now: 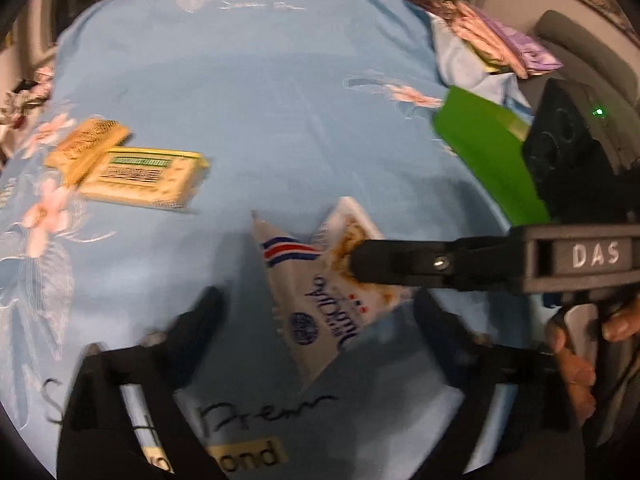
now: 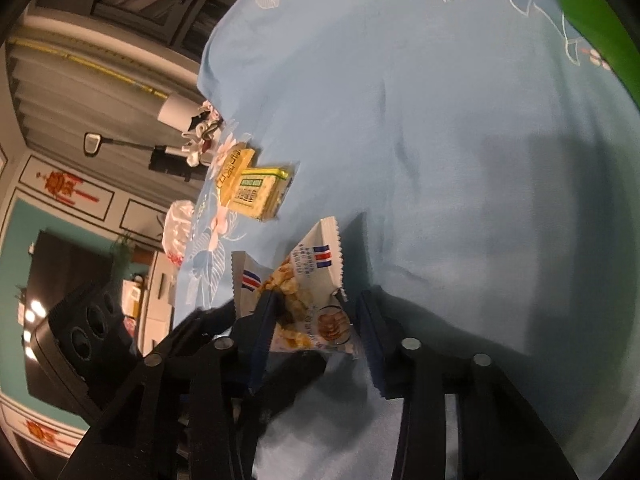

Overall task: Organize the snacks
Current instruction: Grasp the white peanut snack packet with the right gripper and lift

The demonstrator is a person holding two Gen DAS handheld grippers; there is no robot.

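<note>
Two yellow packets show printed faces only from the left wrist.

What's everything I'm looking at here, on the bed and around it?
Bedsheet: one, light blue with pink flowers, under everything.
Yellow snack packs: two, overlapping, far left on the sheet.
White snack packets: two, with red-and-blue stripes, near middle, between the two tools.
Green object: one, bright green, right edge; kind unclear.
Folded cloths: a pile, pink and purple, far right corner.
Left gripper: black, jaws wide apart on either side of the packets, not pressing.
Right gripper: black, jaws around a packet; contact unclear.
Hand: one, on the right gripper's handle.
</note>
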